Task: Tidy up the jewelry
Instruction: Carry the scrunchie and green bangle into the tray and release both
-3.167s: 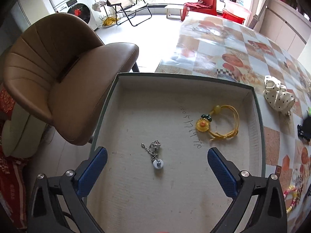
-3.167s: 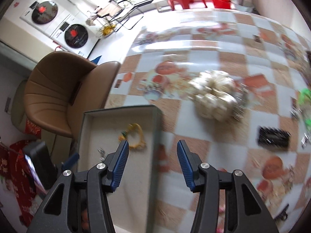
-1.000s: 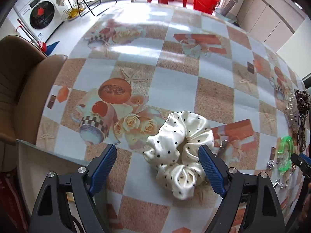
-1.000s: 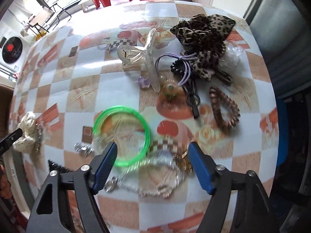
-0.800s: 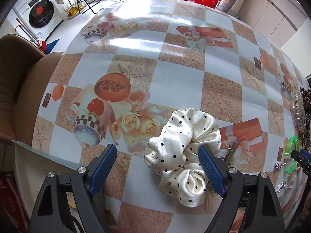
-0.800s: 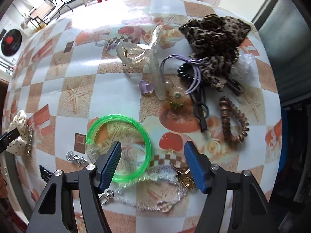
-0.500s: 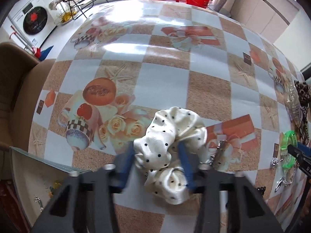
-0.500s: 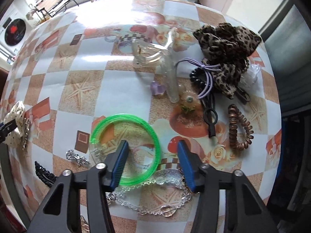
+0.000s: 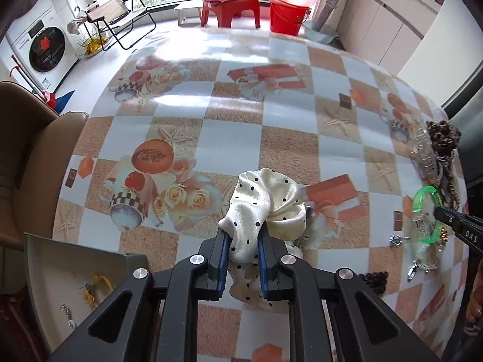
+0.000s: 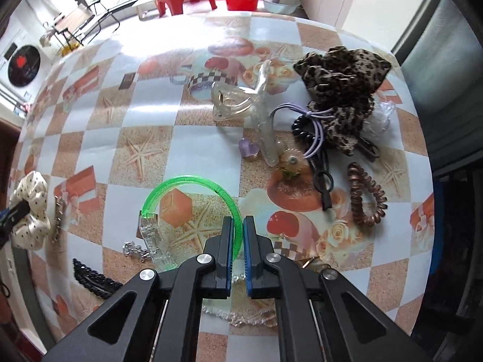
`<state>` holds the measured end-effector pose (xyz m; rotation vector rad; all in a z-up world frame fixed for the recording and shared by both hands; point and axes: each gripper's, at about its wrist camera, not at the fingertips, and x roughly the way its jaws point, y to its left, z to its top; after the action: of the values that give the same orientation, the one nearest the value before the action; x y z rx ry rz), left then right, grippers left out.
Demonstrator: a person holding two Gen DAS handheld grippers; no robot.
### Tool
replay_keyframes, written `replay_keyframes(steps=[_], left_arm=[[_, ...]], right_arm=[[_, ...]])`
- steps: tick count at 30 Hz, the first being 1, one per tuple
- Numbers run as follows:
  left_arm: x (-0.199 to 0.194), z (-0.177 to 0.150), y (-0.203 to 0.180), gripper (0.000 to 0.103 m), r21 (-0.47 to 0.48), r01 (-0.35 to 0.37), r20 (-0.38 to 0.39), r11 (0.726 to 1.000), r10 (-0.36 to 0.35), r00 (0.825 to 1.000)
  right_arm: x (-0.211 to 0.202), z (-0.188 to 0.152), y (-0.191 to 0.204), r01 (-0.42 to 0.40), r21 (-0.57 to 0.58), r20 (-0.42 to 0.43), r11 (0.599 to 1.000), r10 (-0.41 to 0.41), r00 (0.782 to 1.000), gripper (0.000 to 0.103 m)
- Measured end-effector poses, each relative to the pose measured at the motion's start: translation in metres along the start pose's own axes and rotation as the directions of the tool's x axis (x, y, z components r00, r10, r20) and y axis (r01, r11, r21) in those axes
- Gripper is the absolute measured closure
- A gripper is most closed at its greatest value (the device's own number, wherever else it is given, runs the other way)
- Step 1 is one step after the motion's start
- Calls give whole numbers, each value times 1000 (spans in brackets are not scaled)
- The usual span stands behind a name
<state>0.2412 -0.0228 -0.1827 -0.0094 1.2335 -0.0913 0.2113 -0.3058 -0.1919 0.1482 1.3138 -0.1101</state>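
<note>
Item: cream polka-dot scrunchie (image 9: 265,208) — near the middle of the bench (image 9: 229,138), a short way in from the edge where the grey tray (image 9: 75,259) sits. The left hand-held gripper (image 9: 241,256) has its jaws closing on a bunched fold of the fabric, pads pressing the cloth; the remainder of the scrunchie sags to the bench beside a small metal clip (image 9: 308,211).

Item: green bangle (image 10: 193,202) — toward the bench edge nearest the right-hand camera, amid loose chains and clips. The right hand-held gripper (image 10: 238,241) is clamped on its thin rim, jaws nearly together.

Item: tray contents — a yellow cord bracelet (image 9: 95,286) and a silver pendant (image 9: 68,313) already inside.

Remaining stock: leopard scrunchie (image 10: 341,90), coil hair tie (image 10: 365,199), clear claw clip (image 10: 238,102), black chain (image 10: 93,277) — all loose on the bench.

Risks, as judged: satin is slick, so a grip on one fold may slide out when lifted. The bangle's hard, narrow rim may pivot or pop free between the pads, and its clear clasp section (image 10: 152,238) lies close to a small silver piece (image 10: 134,249) that could be dragged along.
</note>
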Motion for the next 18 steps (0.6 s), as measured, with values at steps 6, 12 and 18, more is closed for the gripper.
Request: replay_keyframes(steps=[6, 12, 18], left_arm=[[-30, -12, 5, 83, 2, 32, 44, 999, -32, 999], [-64, -33, 11, 83, 13, 43, 74, 999, -44, 996], [-94, -61, 29, 83, -9, 49, 86, 999, -48, 995]], right_arm=[[-21, -6, 0, -42, 37, 7, 998, 42, 999, 96], [-41, -30, 0, -90, 69, -1, 994, 90, 996, 96], [-60, -55, 21, -120, 68, -11, 990, 121, 993, 96]])
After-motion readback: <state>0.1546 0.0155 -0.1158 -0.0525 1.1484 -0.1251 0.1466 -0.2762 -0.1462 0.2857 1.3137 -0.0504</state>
